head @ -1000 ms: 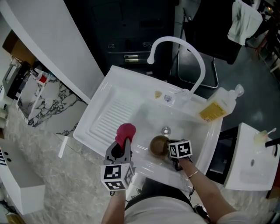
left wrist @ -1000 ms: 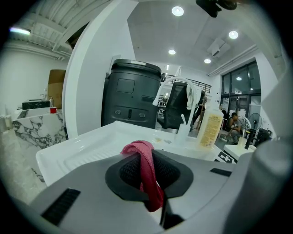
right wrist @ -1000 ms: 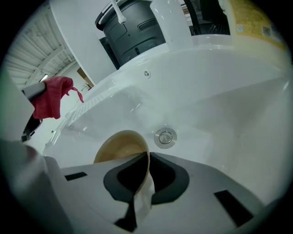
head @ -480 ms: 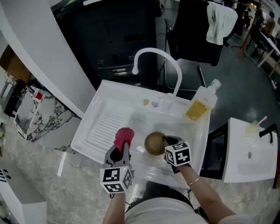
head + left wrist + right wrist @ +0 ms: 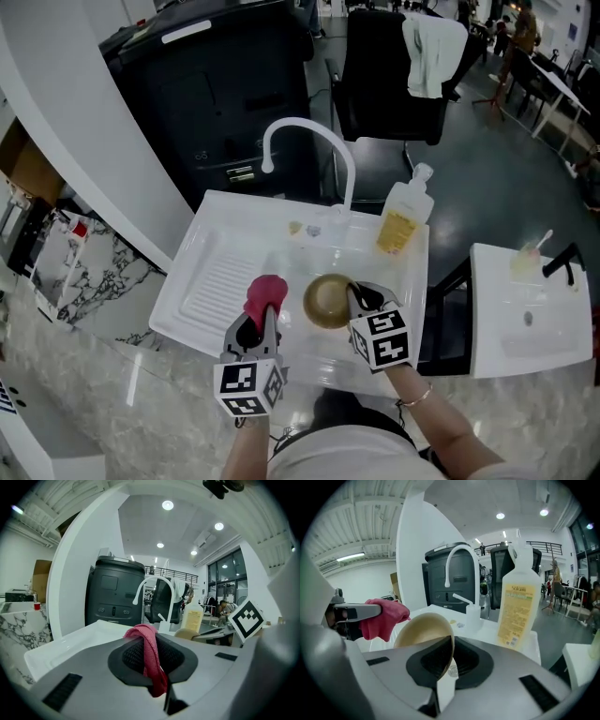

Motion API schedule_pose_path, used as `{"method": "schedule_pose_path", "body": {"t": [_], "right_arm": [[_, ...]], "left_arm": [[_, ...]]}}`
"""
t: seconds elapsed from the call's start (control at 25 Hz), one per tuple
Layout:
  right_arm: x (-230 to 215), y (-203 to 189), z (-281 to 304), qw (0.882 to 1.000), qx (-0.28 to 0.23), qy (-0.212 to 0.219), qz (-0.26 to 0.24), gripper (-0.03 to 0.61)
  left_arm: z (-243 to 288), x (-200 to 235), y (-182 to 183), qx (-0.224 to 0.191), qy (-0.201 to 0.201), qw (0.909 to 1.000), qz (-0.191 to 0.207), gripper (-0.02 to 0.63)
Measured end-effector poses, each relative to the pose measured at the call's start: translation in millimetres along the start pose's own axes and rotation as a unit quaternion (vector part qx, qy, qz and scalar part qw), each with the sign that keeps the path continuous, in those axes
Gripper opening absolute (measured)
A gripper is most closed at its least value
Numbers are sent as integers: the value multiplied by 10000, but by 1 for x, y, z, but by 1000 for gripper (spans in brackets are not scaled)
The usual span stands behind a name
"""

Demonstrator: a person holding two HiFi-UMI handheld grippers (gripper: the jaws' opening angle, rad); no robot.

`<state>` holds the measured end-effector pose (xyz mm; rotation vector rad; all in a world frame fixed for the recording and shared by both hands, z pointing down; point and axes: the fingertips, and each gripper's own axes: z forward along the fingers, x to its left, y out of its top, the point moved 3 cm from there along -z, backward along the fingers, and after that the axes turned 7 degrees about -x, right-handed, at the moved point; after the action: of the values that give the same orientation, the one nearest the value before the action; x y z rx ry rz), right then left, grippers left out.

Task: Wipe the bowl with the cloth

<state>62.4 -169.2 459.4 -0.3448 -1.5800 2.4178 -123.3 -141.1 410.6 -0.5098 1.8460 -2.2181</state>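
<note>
A tan bowl (image 5: 327, 300) hangs above the white sink (image 5: 410, 292), tipped on edge with its hollow toward the left. My right gripper (image 5: 352, 296) is shut on the bowl's rim (image 5: 451, 649). A red cloth (image 5: 265, 293) is bunched in my left gripper (image 5: 263, 314), which is shut on it a short way left of the bowl. In the left gripper view the cloth (image 5: 151, 654) drapes over the closed jaws. In the right gripper view the cloth (image 5: 383, 616) sits just left of the bowl (image 5: 423, 630), apart from it.
A curved white tap (image 5: 305, 147) rises behind the sink. A yellow soap bottle (image 5: 400, 225) stands on the sink's back right corner. The ribbed drainboard (image 5: 208, 282) lies to the left. A marble counter (image 5: 84, 375) runs along the near side.
The bowl has been lifted out of the basin and turned so its hollow shows. The left gripper with the cloth has held about the same place; the head camera has tilted up.
</note>
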Motion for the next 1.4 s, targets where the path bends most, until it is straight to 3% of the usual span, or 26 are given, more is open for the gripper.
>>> {"method": "schedule_pose_path", "body": {"t": [0.2, 0.4, 0.52, 0.64, 0.84, 1.12, 1.4], "right_arm": [[0, 16, -18, 9996, -245, -128, -78, 14], [3, 22, -28, 9990, -342, -233, -140, 14], [4, 23, -32, 9988, -356, -278, -165, 14], [5, 27, -35, 9984, -416, -306, -211, 14], [13, 29, -38, 9979, -439, -248, -397, 14], [18, 28, -40, 9978, -369, -240, -488, 14], [15, 25, -32, 9959, -282, -399, -768, 15]], "left_arm": [[-12, -26, 37, -445, -277, 9985, 139, 43], [-20, -73, 77, -805, -1178, 9891, 371, 44], [-21, -102, 73, -508, -1834, 9804, 518, 44], [-15, -121, 49, 140, -2164, 9732, 766, 44], [7, -128, 21, 690, -2117, 9694, 1038, 43], [29, -124, 6, 1030, -1949, 9684, 1169, 43], [46, -101, -9, 1271, -1263, 9762, 1218, 43]]}}
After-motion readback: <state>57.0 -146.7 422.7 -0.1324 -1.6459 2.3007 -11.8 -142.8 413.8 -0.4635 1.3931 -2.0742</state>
